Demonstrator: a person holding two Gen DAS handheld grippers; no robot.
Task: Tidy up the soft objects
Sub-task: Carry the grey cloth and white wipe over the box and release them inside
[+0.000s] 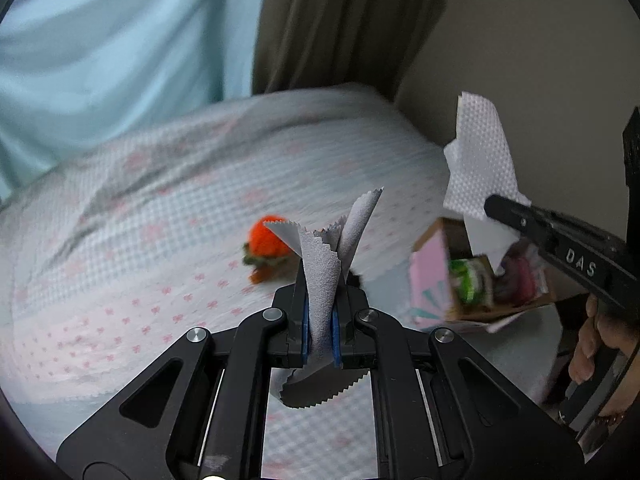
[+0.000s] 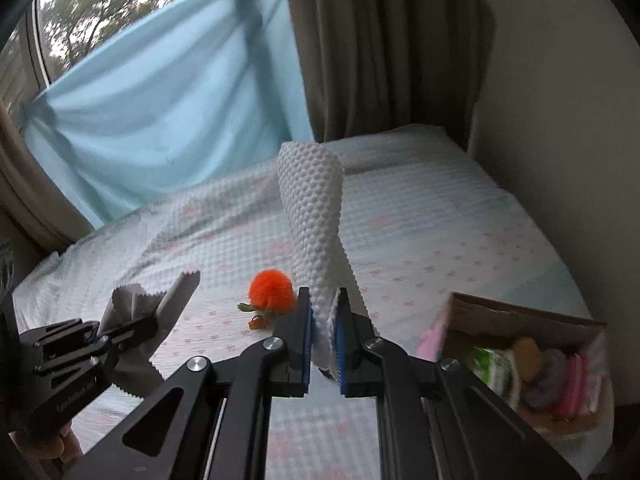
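Observation:
My left gripper [image 1: 320,320] is shut on a grey cloth [image 1: 324,272] with zigzag edges and holds it above the bed; both show at the left of the right wrist view, the gripper [image 2: 120,330] and the cloth [image 2: 160,300]. My right gripper [image 2: 323,332] is shut on a white embossed paper towel [image 2: 316,220], which stands up from the jaws; the towel [image 1: 480,160] and gripper [image 1: 496,204] appear at the right of the left wrist view. An orange fluffy pom-pom toy [image 2: 272,290] lies on the bed [image 2: 440,220] ahead; it also shows in the left wrist view [image 1: 262,240].
A cardboard box [image 2: 520,320] with pink sides holds several soft items at the bed's right front corner; it also shows in the left wrist view [image 1: 432,276]. A blue sheet [image 2: 160,112] hangs over the window, brown curtains [image 2: 380,40] behind, a wall to the right.

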